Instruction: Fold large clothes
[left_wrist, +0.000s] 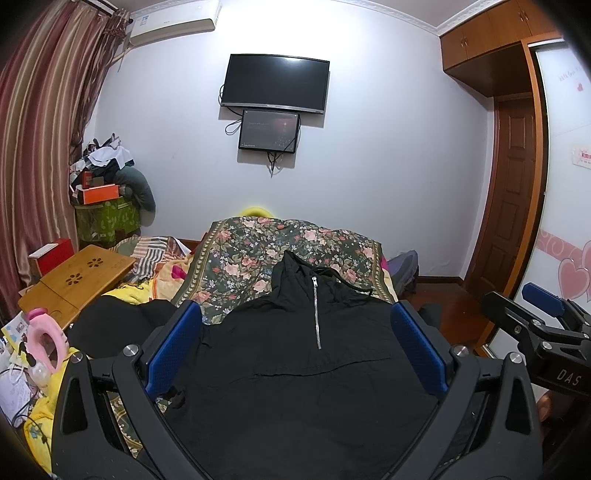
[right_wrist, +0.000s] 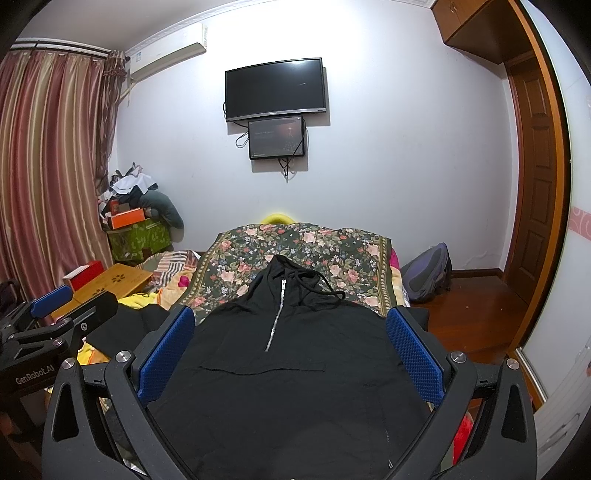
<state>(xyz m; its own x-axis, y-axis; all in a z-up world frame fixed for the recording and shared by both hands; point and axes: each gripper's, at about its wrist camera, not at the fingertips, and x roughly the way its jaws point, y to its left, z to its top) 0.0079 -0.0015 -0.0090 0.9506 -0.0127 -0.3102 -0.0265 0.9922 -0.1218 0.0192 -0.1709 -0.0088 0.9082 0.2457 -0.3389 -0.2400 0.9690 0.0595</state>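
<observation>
The black hoodie (left_wrist: 295, 350) lies face up, zip showing, on the floral bed (left_wrist: 240, 258). Left gripper (left_wrist: 295, 350) and right gripper (right_wrist: 290, 354) hover above it, fingers wide and holding nothing. Best to pinch each side seam evenly and keep the cloth flat while folding inward
</observation>
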